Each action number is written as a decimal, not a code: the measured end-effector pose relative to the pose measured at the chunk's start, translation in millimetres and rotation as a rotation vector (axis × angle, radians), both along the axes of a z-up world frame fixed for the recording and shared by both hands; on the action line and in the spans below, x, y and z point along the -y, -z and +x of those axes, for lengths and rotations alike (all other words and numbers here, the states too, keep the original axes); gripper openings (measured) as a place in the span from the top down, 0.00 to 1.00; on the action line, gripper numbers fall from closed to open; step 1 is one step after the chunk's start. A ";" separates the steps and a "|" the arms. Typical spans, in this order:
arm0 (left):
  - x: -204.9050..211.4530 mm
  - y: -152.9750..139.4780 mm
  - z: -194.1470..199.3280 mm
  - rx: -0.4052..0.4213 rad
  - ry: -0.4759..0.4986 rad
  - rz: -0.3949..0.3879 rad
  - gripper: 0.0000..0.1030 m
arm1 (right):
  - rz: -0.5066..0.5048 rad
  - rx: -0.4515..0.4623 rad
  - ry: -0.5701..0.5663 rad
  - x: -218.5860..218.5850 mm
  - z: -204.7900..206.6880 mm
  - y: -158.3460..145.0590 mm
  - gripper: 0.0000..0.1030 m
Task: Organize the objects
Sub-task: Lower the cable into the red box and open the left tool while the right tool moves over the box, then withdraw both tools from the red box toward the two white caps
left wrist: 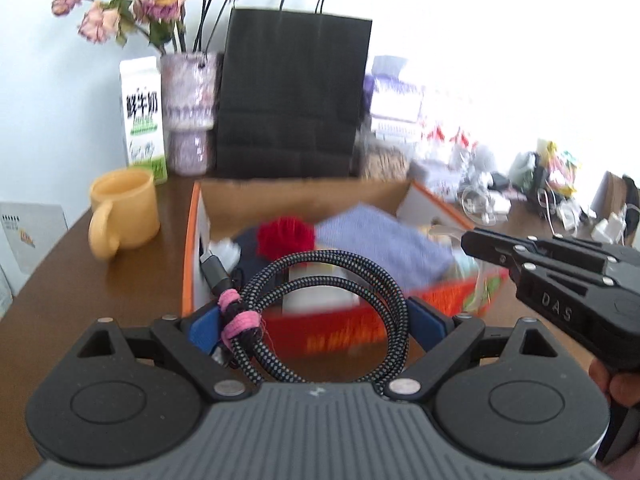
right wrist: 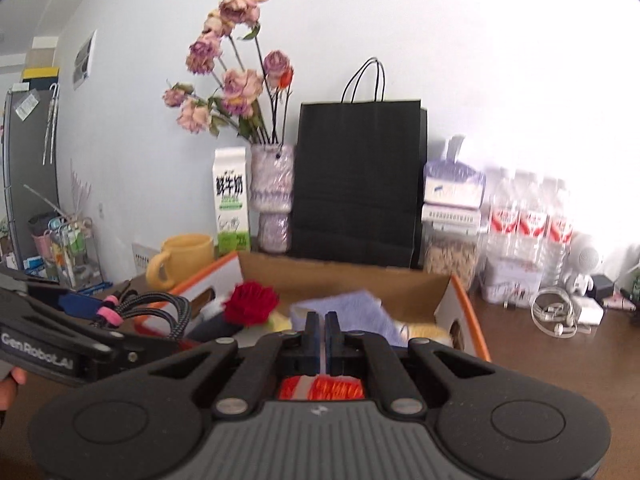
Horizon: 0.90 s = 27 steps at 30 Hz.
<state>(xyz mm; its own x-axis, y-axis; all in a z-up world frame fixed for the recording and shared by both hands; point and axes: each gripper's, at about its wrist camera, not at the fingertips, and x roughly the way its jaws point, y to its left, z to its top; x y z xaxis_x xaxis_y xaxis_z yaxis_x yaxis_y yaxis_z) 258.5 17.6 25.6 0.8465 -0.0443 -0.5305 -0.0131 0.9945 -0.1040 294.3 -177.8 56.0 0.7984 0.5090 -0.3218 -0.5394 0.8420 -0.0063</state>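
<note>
The left gripper (left wrist: 316,316) held the coiled cable (left wrist: 320,312) across its wide-set pads, just short of the open cardboard box (left wrist: 304,196) straight ahead; the right gripper (right wrist: 321,338) (clenched, empty) hovered beside it.

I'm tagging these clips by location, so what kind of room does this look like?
Most likely a lived-in home, perhaps a dining or kitchen corner. A brown table against the wall holds a milk carton, a vase of dried roses, bottled water and a yellow mug.
</note>
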 end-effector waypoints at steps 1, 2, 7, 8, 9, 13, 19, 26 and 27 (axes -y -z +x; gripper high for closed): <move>0.7 -2.7 7.8 0.011 -0.008 0.000 0.08 | 0.005 0.011 0.006 -1.3 6.2 -3.1 0.98; 2.1 -4.9 16.2 0.022 -0.015 0.004 0.08 | 0.011 0.019 0.008 -2.2 12.6 -5.6 0.98; 3.0 -6.7 62.0 0.049 -0.058 0.023 0.08 | 0.023 0.029 0.017 -10.8 52.1 -6.4 0.98; 3.5 -4.3 70.9 0.051 -0.068 0.031 0.08 | 0.025 0.024 0.018 -12.8 60.8 -4.0 0.98; 3.3 -1.0 80.0 0.052 -0.081 0.043 0.08 | 0.023 0.016 0.021 -15.3 69.0 -0.2 0.96; -3.3 12.8 102.6 0.057 -0.131 0.067 0.00 | 0.007 -0.030 0.064 -16.1 98.0 21.4 0.36; -11.1 13.2 101.7 0.071 -0.150 0.069 0.00 | 0.027 -0.090 0.100 -2.1 109.7 33.3 0.06; 0.8 1.8 60.8 0.105 -0.103 0.095 0.00 | 0.004 -0.056 0.085 3.1 75.5 22.8 0.00; 2.6 1.7 53.4 0.101 -0.095 0.099 0.00 | 0.001 -0.056 0.085 4.9 69.1 22.0 0.00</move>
